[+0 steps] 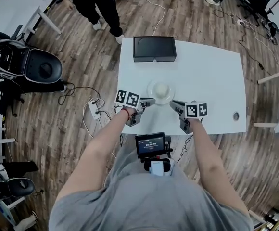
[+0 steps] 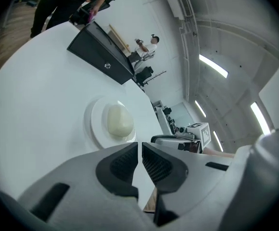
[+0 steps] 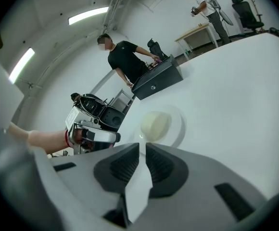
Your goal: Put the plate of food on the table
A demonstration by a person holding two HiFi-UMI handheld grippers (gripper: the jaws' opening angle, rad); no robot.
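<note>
A white plate (image 1: pixel 153 93) with a pale round bun (image 1: pixel 162 89) rests on the white table (image 1: pixel 211 76), near its front edge. My left gripper (image 1: pixel 151 101) sits just left of the plate and my right gripper (image 1: pixel 173 103) just right of it, both low over the table and apart from the plate. In the left gripper view the plate (image 2: pixel 95 126) and bun (image 2: pixel 119 120) lie just beyond my left gripper (image 2: pixel 139 146), whose jaws are shut on nothing. In the right gripper view the plate (image 3: pixel 177 128) lies just beyond my right gripper (image 3: pixel 142 147), also shut and empty.
A flat black box (image 1: pixel 154 48) lies at the table's far edge. A small dark disc (image 1: pixel 235 115) sits near the right front corner. A person (image 1: pixel 98 4) stands beyond the table's far left corner. Cables and a power strip (image 1: pixel 94 110) lie on the wooden floor at left.
</note>
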